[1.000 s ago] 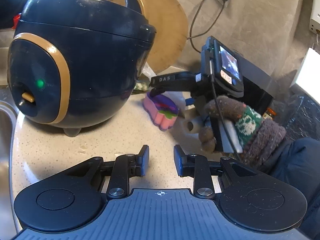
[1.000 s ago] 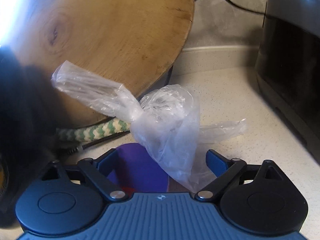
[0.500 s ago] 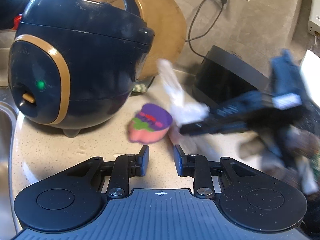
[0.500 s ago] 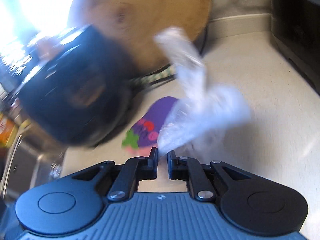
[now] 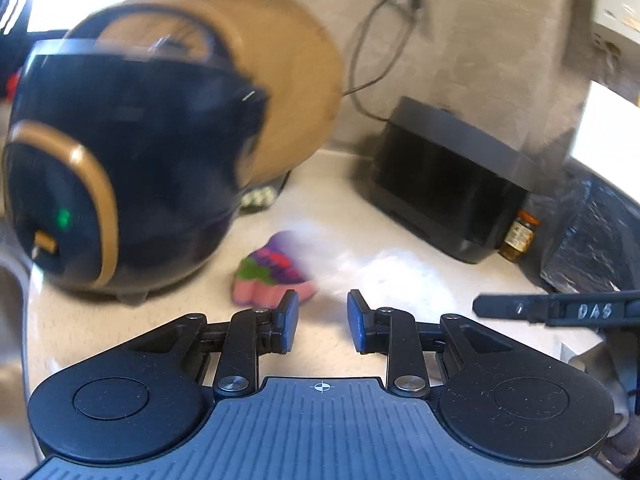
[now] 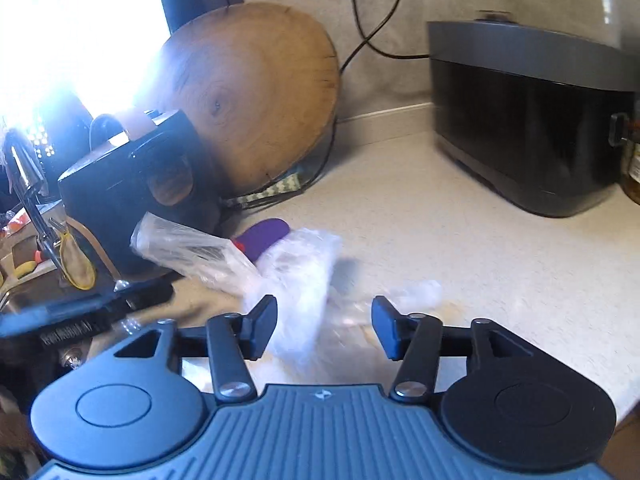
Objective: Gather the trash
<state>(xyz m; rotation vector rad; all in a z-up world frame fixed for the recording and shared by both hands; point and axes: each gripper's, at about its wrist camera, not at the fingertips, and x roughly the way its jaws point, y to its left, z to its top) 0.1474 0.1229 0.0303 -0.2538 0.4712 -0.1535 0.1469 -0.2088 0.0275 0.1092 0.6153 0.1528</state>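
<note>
Between the fingers of the right gripper, a crumpled clear plastic bag is lying loose on the counter; the fingers are spreading apart and their pads are not pressing on it. One twisted end of the bag is reaching left toward a dark rice cooker, and a purple, pink and green sponge-like toy is showing just behind the bag, touching it or nearly so.

Ahead of the left gripper, whose fingers are standing parted with nothing between them, the same toy is resting on the pale speckled counter, and the bag is appearing beside it as a white blur. A dark finger of the right gripper, lettered "DAS", is entering this view from the right edge.

Farther out, the rice cooker, navy with a gold band and a green light, is standing at the left of the counter. A round wooden board is leaning against the grey wall behind it. A black box-shaped appliance is occupying the right rear corner, with a small jar just beside it. Cables are running up the wall. In the right wrist view, bright window light is washing out the upper left, and a steel sink is lying at the far left.
</note>
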